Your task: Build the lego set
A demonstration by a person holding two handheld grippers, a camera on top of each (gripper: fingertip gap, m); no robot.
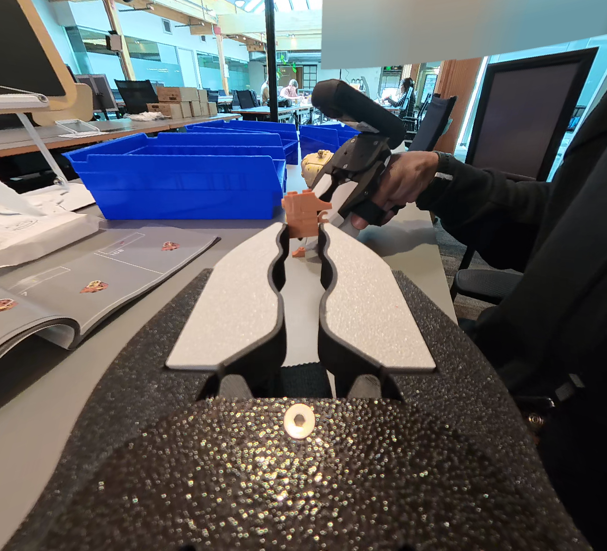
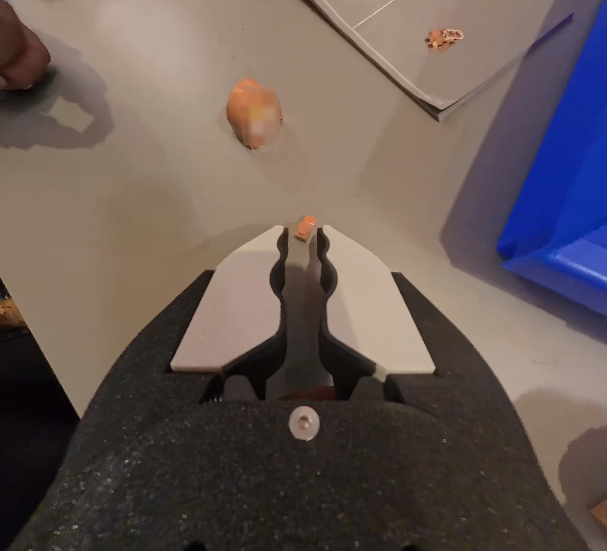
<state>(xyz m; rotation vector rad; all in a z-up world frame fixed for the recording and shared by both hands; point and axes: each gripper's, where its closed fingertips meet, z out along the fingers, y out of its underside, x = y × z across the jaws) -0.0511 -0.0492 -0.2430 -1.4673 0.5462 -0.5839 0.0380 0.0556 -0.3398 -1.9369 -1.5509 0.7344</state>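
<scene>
My left gripper (image 1: 302, 230) is shut on an orange brick assembly (image 1: 300, 210) and holds it upright above the grey table (image 1: 394, 246). Its lower block sits between the two pads. A small orange piece (image 1: 298, 252) lies on the table just beyond those tips. My right gripper (image 2: 303, 232) points down at the table, open. The small orange piece (image 2: 305, 227) lies at its tips, with a gap on each side. A hand (image 1: 404, 177) holds the right gripper's body (image 1: 358, 157), as the left wrist view shows. A rounded orange thing (image 2: 243, 108), partly blurred, sits farther along the table.
An open grey booklet (image 1: 115, 272) lies to the left and also shows in the right wrist view (image 2: 443, 26). Blue bins (image 1: 177, 187) stand behind it, one at the right (image 2: 565, 173). A tan brick model (image 1: 313, 164) sits behind the right gripper. A chair (image 1: 486, 282) is off the table's right edge. My right fingertips sit around 15 centimeters from my left ones.
</scene>
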